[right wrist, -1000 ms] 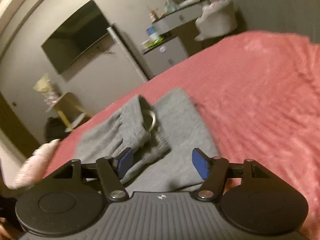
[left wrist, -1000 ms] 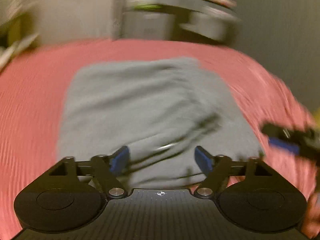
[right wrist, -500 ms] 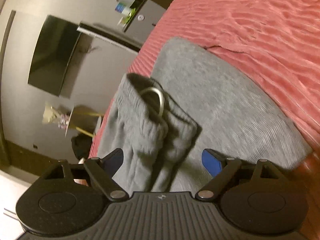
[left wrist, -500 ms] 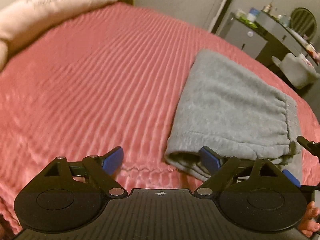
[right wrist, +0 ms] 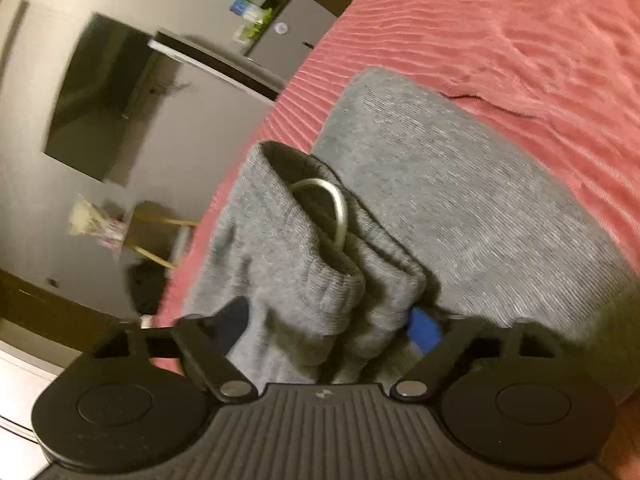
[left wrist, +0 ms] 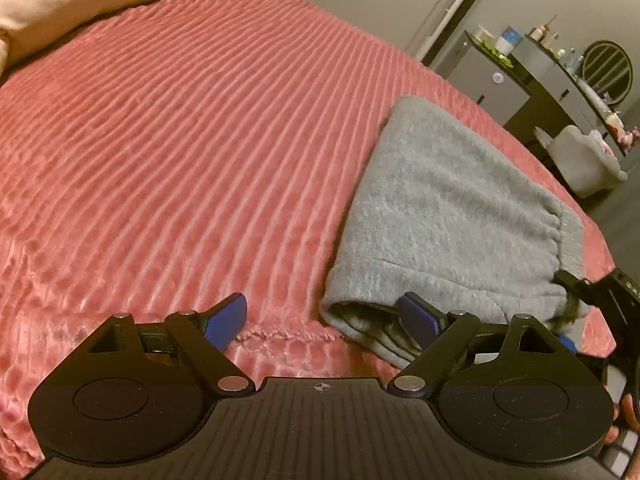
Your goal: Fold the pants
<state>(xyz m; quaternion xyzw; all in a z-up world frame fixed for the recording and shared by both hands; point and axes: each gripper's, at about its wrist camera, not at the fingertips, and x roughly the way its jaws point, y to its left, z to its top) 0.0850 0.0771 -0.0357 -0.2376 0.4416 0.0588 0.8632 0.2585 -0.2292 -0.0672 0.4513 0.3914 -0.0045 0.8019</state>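
1. Right gripper (right wrist: 328, 328) jaws just closing around pants (right wrist: 460, 200) waistband; pad contact unclear.
2. Left gripper (left wrist: 324, 316) spread, empty, beside pants' near corner on bedspread (left wrist: 160, 140).
3. Next fold likely.

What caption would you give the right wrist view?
Right gripper closing round the bunched waistband of grey pants on a red bedspread.

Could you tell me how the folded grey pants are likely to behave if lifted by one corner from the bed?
The grey pants are soft knit, so they would probably droop and sag rather than hold shape. The layers stacked at the near edge look loose, so the fold may well fall open. The ribbed pink bedspread looks plush, so pushing would likely bunch them.
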